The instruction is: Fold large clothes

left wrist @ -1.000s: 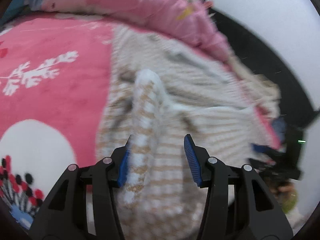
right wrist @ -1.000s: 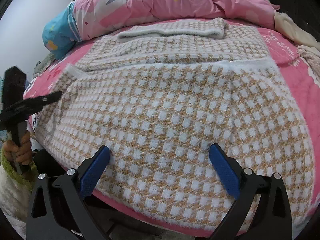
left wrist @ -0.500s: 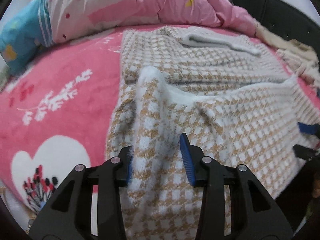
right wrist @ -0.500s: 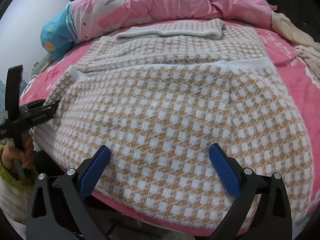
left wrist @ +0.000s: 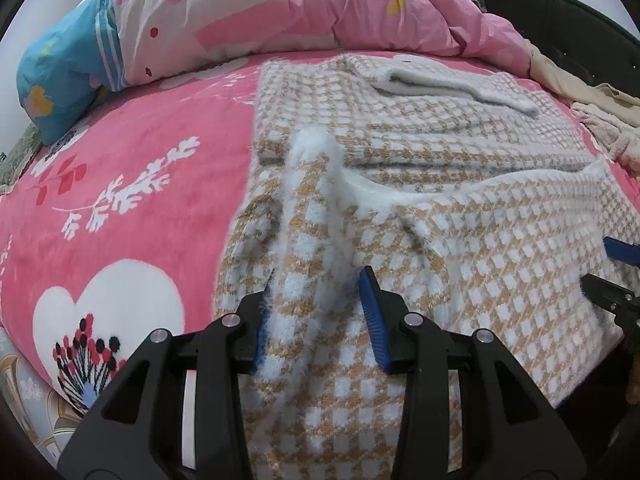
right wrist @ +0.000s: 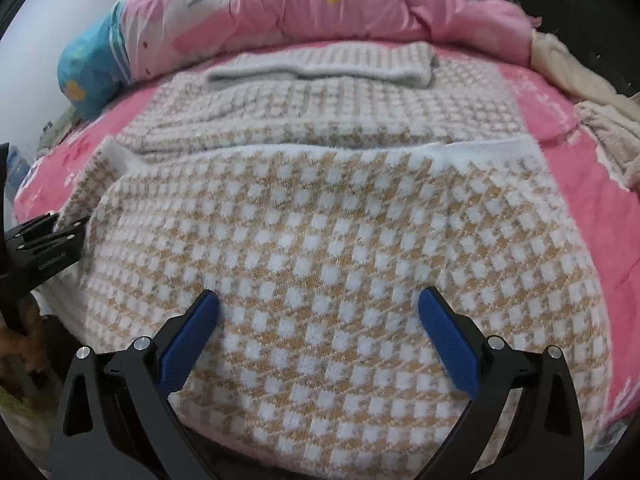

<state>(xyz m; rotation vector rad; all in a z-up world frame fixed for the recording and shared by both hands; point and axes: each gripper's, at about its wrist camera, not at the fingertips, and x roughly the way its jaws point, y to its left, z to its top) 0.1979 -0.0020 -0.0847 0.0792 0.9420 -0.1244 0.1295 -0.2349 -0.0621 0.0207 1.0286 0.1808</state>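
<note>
Nearest, the left gripper pinched a raised fold of the checked sweater at its near-left edge. The right gripper hovered wide open over the near hem. The sweater lay across the pink bed, its far half apparently already doubled. A matching right-hand grasp seemed next, before lifting.

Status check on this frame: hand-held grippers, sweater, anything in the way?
Left hand-held gripper shut on a bunched sweater edge. Right hand-held gripper open over it, empty. Sweater half folded on bed. Nothing in the way.
</note>
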